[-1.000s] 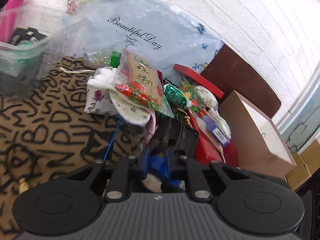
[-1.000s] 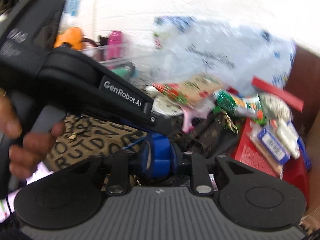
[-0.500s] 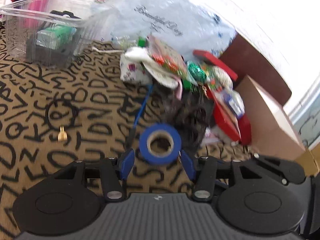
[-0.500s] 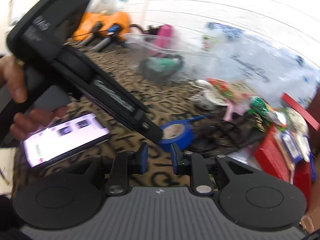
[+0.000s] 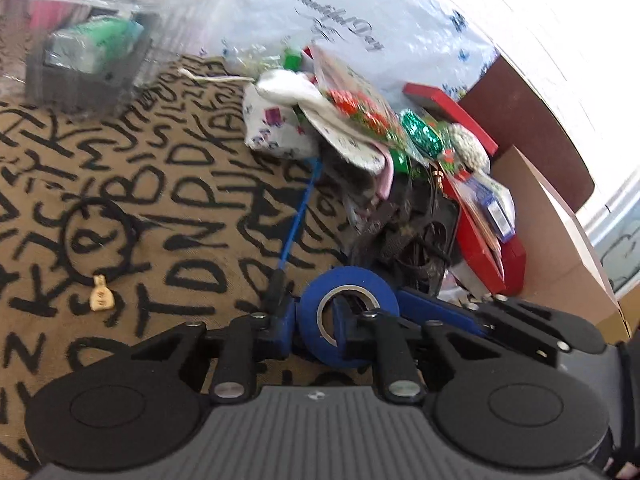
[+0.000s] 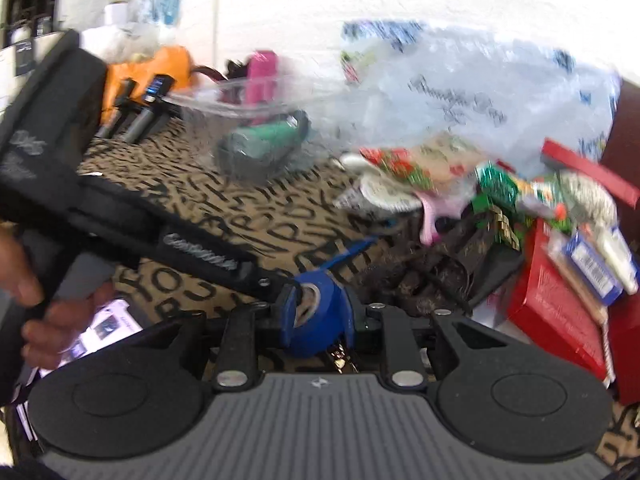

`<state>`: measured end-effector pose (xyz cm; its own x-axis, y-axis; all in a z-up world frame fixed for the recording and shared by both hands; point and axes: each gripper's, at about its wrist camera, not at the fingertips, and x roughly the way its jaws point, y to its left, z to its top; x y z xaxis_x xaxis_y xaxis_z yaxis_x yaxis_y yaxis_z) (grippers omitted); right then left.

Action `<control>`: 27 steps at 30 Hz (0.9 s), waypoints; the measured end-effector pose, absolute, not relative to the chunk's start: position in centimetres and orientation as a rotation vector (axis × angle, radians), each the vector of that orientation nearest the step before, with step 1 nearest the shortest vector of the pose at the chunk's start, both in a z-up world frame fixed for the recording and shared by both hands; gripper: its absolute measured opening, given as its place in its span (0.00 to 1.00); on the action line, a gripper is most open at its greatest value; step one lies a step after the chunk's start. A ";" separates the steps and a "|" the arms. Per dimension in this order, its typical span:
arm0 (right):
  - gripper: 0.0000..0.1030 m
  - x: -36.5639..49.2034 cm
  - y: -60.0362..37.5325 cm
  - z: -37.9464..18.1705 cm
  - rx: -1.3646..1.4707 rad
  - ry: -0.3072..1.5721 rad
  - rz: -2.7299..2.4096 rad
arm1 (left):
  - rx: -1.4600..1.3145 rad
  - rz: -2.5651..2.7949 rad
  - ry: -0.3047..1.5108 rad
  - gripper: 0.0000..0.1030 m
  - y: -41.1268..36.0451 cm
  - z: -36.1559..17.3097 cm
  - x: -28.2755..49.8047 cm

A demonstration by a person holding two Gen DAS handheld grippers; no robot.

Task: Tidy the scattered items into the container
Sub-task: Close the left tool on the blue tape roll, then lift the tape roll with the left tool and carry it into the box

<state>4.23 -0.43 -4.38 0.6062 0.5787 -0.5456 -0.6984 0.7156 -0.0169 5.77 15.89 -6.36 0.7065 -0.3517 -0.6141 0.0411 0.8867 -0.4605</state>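
The left gripper [image 5: 316, 332] is closing on the wall of the blue tape roll [image 5: 349, 316], low in the frame's centre, one finger through its hole. The right gripper [image 6: 316, 316] pinches the same roll. The clear container [image 5: 86, 36] lies far upper left, nearer the left hand

letter-print cloth [image 5: 168, 184], cardboard box [image 5: 560, 248], phone [image 6: 106, 326], white brick wall [image 5: 540, 12]

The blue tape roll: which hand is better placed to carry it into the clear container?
Left, probably. The left tool is closing on the blue tape roll, one finger inside its hole, and the clear container stands ahead on its left.
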 end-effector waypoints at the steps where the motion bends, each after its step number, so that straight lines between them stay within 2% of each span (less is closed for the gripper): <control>1: 0.22 4.4 -0.5 -4.6 -0.227 0.558 0.745 | -0.434 -0.225 0.759 0.19 15.7 -6.5 5.8; 9: 0.17 4.0 -1.9 -4.2 -0.187 0.581 0.730 | -0.375 -0.237 0.776 0.17 13.8 -5.6 4.6; 17: 0.16 1.0 -7.4 -3.7 -0.171 0.652 0.697 | -0.306 -0.342 0.848 0.18 7.7 -5.4 2.6; 23: 0.16 -0.3 -13.4 -4.5 -0.050 0.705 0.562 | -0.257 -0.449 0.827 0.22 3.0 -5.8 2.6; 25: 0.17 -0.4 -14.4 -5.0 -0.026 0.707 0.518 | -0.211 -0.434 0.820 0.28 1.9 -5.9 2.7; 27: 0.17 -0.4 -14.8 -5.3 -0.003 0.699 0.513 | -0.204 -0.415 0.824 0.28 1.6 -6.2 2.7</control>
<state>-0.40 -14.83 -5.32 0.6469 0.4501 -0.6156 -0.4521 0.8764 0.1656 2.70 1.58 -6.17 0.6052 -0.4343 -0.6672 0.2782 0.9006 -0.3339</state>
